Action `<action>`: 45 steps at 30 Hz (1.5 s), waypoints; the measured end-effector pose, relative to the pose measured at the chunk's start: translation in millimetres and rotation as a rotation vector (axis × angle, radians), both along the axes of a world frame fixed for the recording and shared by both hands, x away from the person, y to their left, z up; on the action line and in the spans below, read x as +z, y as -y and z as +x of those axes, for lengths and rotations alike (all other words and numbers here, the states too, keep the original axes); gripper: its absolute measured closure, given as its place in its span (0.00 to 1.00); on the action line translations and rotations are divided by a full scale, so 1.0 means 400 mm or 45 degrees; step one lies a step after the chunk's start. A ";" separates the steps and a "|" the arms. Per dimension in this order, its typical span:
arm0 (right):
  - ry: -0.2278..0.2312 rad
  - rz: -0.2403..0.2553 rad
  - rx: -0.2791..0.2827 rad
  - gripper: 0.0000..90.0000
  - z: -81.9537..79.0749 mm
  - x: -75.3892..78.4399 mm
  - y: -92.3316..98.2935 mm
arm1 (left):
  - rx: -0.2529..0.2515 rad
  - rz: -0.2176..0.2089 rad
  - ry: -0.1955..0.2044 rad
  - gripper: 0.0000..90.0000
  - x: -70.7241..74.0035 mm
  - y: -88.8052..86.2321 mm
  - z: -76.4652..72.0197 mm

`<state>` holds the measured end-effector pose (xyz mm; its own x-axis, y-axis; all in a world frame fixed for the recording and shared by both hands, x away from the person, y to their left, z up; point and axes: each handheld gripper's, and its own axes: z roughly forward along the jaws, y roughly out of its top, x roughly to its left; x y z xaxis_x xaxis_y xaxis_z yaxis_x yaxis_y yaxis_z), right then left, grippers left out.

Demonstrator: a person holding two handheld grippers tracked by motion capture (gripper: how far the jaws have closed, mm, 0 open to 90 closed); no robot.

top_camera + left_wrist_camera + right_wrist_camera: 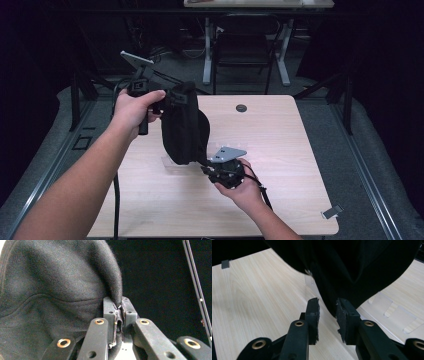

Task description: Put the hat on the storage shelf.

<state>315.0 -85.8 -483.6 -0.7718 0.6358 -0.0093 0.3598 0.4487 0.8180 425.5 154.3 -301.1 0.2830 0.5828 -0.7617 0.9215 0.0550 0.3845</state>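
the left hand-held gripper (pixel 119 312) is clenched on a fold at the top edge of a black, soft woollen cloth piece, perhaps a cap or pouch (pixel 182 127), and holds it hanging above the pale wooden tabletop (pixel 280 150), its lower end low over the wood. the right hand-held gripper (pixel 327 315) sits just under that lower end with its jaws partly apart; a point of the black fabric hangs just beyond the gap, and the pads do not press on it, so this gripper is released. to do the step well, the right hand-held gripper should likely come up so that the hanging edge sits deep between the pads before they close, catching a single layer near the hem rather than a thick bunch, while the left keeps its hold steady and high enough for the fabric to hang straight. on the tabletop near the cloth lie some clear, flat plastic pieces (pixel 387 306), which a low jaw could snag. a small grey tag (pixel 332 212) lies at the near right corner, and a dark round hole (pixel 241 108) sits near the far edge, both well apart from the work.
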 end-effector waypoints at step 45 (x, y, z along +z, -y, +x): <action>0.093 -0.044 -0.010 0.91 -0.011 0.000 -0.013 | -0.063 -0.101 0.056 0.79 0.000 0.066 -0.015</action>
<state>310.7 -80.7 -483.5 -0.7635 0.6399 -0.0869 0.3035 0.4744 0.8263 419.5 127.9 -301.1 0.3438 0.5058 -0.7912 0.9063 0.0420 0.4206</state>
